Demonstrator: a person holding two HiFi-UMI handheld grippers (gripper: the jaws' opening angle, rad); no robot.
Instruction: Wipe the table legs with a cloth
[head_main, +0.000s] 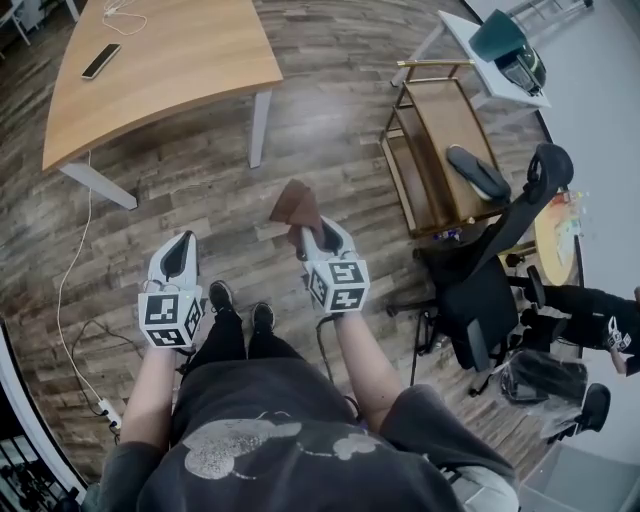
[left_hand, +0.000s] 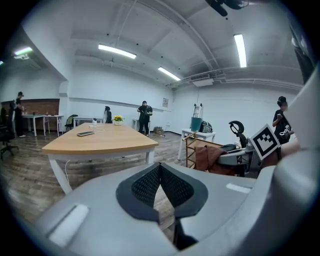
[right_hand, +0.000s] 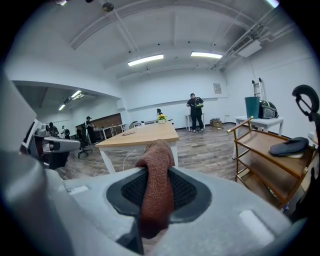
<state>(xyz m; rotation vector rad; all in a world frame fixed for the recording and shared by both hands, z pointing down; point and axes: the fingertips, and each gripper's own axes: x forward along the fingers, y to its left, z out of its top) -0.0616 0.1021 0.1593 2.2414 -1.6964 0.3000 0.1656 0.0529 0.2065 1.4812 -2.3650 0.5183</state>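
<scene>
The right gripper (right_hand: 158, 172) has its jaws clamped on a rust-brown, nubby cloth (right_hand: 156, 192), and a bunched fold sticks out past the tips. The left gripper (left_hand: 160, 167) has its jaws pressed together with nothing between them. The cloth hangs well apart from the far table's (head_main: 160, 60) white leg (head_main: 259, 126).

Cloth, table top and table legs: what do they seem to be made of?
Cloth: reddish-brown, seemingly a knitted or terry fabric, judging by its fuzzy, nubbly surface.
Table top: pale wood or wood-look laminate, matte, with an even tan colour.
Table legs: white and smooth, probably painted metal, though the pictures leave that open.
</scene>
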